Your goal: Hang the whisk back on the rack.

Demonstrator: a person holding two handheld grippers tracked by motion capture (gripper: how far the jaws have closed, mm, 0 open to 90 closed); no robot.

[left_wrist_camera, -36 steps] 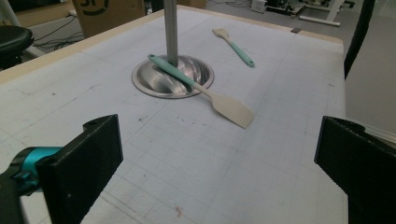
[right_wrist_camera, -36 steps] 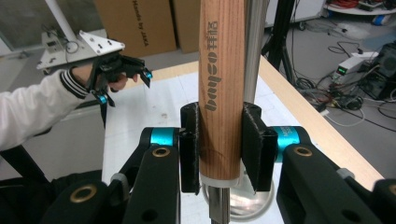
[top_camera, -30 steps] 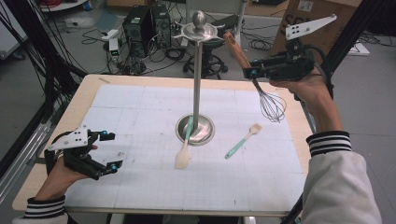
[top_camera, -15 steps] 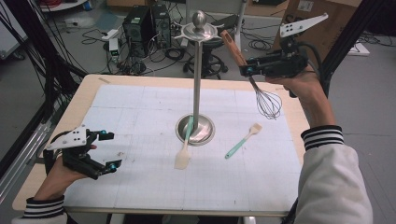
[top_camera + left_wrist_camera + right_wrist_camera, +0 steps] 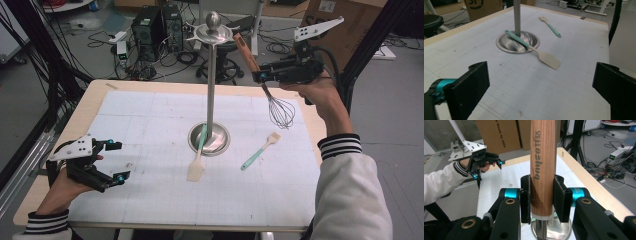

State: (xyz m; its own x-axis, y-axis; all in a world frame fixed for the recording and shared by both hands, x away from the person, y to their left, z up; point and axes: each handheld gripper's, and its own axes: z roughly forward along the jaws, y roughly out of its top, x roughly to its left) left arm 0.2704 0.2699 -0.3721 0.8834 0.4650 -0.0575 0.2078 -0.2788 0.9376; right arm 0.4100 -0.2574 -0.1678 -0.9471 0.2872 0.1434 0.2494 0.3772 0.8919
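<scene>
A whisk (image 5: 272, 90) is being held aloft at the upper right of the high view, its wooden handle (image 5: 543, 162) clenched by the right claw (image 5: 260, 76). The left claw (image 5: 116, 161) is being kept released at the lower left over the desk (image 5: 150, 200). A spatula (image 5: 197, 157) is lying across the stand (image 5: 210, 135) base at centre, a brush (image 5: 260, 151) just right.

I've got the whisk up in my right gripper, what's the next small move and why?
Probably carry the whisk left toward the disc atop the metal stand and try hanging it there. The right gripper is shut on its wooden handle, holding it in the air beside the pole. Both spatulas lie on the table, and the left gripper is open, holding nothing.
</scene>
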